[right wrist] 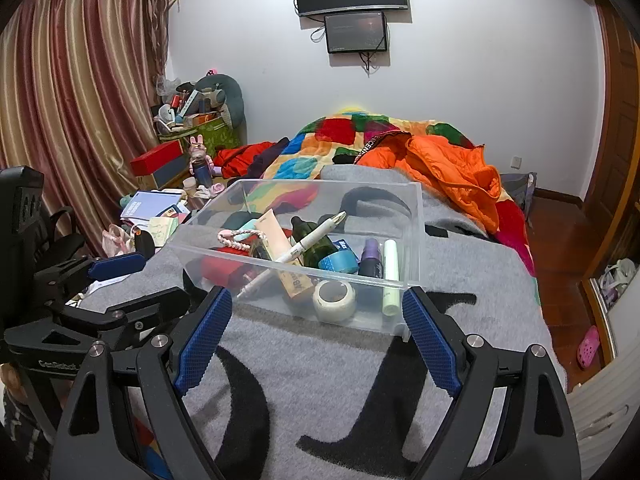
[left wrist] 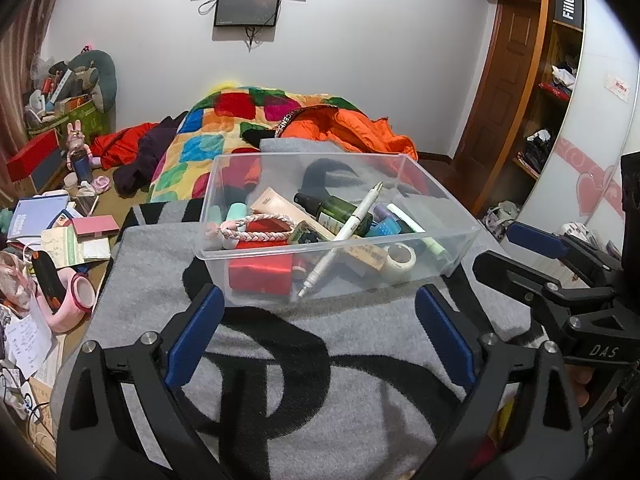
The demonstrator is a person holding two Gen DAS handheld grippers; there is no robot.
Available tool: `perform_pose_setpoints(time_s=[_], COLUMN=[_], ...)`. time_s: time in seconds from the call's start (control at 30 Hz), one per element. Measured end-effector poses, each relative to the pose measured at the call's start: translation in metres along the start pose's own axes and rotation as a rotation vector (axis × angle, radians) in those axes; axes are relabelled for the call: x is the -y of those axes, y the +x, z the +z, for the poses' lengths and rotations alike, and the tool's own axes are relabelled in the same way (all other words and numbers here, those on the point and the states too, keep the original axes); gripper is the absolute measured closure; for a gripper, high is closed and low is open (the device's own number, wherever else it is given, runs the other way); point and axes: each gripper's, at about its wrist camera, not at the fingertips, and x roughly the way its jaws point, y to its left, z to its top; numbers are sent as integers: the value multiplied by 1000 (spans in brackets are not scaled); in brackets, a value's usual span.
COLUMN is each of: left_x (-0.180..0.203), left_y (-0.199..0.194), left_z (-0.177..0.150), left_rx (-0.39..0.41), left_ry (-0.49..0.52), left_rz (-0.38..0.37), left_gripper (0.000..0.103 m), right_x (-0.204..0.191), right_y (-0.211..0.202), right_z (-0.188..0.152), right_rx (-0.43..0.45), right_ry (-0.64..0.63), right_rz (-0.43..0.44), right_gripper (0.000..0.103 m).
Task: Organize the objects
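A clear plastic bin (left wrist: 436, 200) (right wrist: 412, 220) stands on a grey blanket (left wrist: 320, 380) on the bed. Inside lie a white pen (left wrist: 340, 236) (right wrist: 308, 240), a green bottle (left wrist: 332, 210), a cream tube (left wrist: 280, 204), a red box (left wrist: 260, 272), a pink braided cord (left wrist: 256, 226), a white tape roll (right wrist: 334, 300) and a pale green stick (right wrist: 391, 276). My left gripper (left wrist: 318, 294) is open just short of the bin's near wall, nothing between its blue pads. My right gripper (right wrist: 316, 294) is open too, at the bin's near right corner, touching nothing.
A patchwork quilt (left wrist: 224, 128) and an orange jacket (right wrist: 444, 168) lie behind the bin. Books, boxes and a pink tape holder (left wrist: 76, 300) clutter the floor at the left. A wardrobe (left wrist: 560, 92) stands at the right. Each gripper shows at the other view's edge.
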Motion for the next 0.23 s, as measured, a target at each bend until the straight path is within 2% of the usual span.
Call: perform_pose_setpoints(time_s=[0.23], left_x=[6], left_y=[-8], left_z=[-1], left_rx=[20], left_ry=[29], left_rz=[3], left_gripper=[4], right_x=[-3], right_y=[-1], right_z=[-1], right_rx=[-1], right_ry=[3], right_rz=[3], right_gripper=[18])
